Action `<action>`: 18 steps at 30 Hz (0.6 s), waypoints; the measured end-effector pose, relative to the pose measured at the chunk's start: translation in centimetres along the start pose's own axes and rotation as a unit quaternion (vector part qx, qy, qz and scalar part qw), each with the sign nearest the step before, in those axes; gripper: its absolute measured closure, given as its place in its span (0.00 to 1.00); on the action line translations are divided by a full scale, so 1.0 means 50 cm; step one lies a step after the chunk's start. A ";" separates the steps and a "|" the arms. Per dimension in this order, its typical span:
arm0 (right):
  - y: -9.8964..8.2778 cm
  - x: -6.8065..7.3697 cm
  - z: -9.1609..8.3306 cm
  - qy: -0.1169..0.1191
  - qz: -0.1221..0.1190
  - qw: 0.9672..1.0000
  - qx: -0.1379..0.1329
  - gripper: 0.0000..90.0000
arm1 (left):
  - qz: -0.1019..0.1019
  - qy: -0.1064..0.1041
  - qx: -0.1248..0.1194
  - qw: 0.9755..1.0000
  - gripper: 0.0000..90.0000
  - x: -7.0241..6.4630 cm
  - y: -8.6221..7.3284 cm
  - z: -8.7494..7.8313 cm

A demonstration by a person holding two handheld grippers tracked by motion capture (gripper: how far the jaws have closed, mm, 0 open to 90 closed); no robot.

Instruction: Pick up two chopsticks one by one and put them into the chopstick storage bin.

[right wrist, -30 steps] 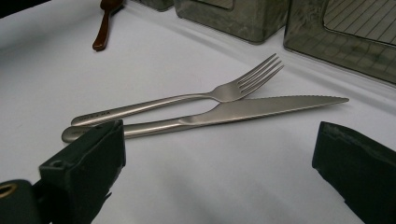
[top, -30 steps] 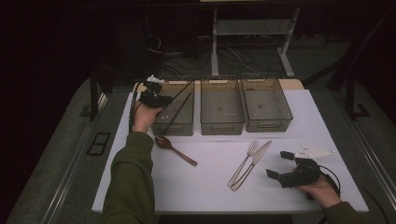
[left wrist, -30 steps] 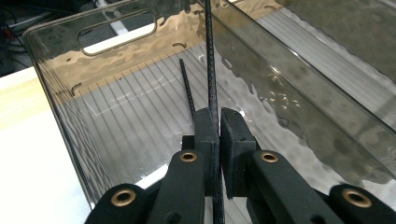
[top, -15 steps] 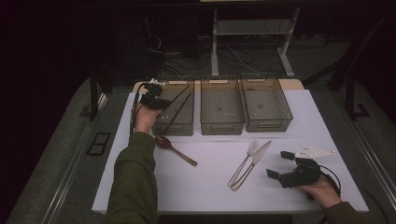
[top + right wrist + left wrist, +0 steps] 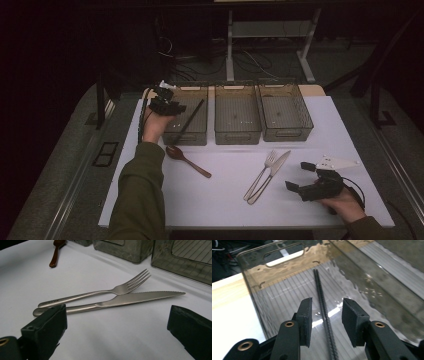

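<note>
Over the left bin, at the far left of the desk, the left tongs hover with their jaws partly apart; they have just been opening, and the pads press on nothing. Between and below them lie the chopsticks, a thin dark pair resting inside the bin. In the left gripper view their long axis runs straight away from the tongs toward the bin's far wall with its handle slot, passing through the gap between the two pads without touching either. From the high view the chopsticks lie slantwise in the bin, one end near its front left corner and the other leaning toward its far right rim.

Three see-through bins stand in a row along the far side of the desk. The left one holds the chopsticks; the middle bin and the right bin show nothing large inside, only small specks too faint to make out.

Nearer the person, a wooden spoon lies just in front of the left bin, bowl toward it, handle running down and right. A fork and a knife lie side by side, touching, tips toward the bins. The right tongs rest low at the desk's near right with jaws wide, holding nothing, the fork and knife handles just ahead of them.
</note>
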State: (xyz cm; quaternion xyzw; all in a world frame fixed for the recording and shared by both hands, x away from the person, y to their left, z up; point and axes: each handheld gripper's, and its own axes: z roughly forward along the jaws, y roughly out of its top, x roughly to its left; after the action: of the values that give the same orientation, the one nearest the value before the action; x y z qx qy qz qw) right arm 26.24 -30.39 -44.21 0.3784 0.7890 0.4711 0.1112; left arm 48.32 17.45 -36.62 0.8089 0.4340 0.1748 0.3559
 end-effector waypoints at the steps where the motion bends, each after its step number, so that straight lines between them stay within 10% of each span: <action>1: 0.000 0.000 0.000 0.000 0.000 1.000 0.000 0.03 | 0.000 -0.004 -0.004 1.000 0.65 -0.003 0.001 -0.004; 18: 0.000 0.000 0.000 -0.002 0.001 1.000 -0.001 0.03 | 0.017 -0.050 -0.049 0.997 0.47 -0.073 -0.020 -0.079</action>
State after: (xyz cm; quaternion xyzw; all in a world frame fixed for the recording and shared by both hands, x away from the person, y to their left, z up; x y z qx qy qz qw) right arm 26.24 -30.40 -44.20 0.3797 0.7881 0.4714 0.1124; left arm 43.37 16.49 -34.54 0.8055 0.3930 0.1614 0.4131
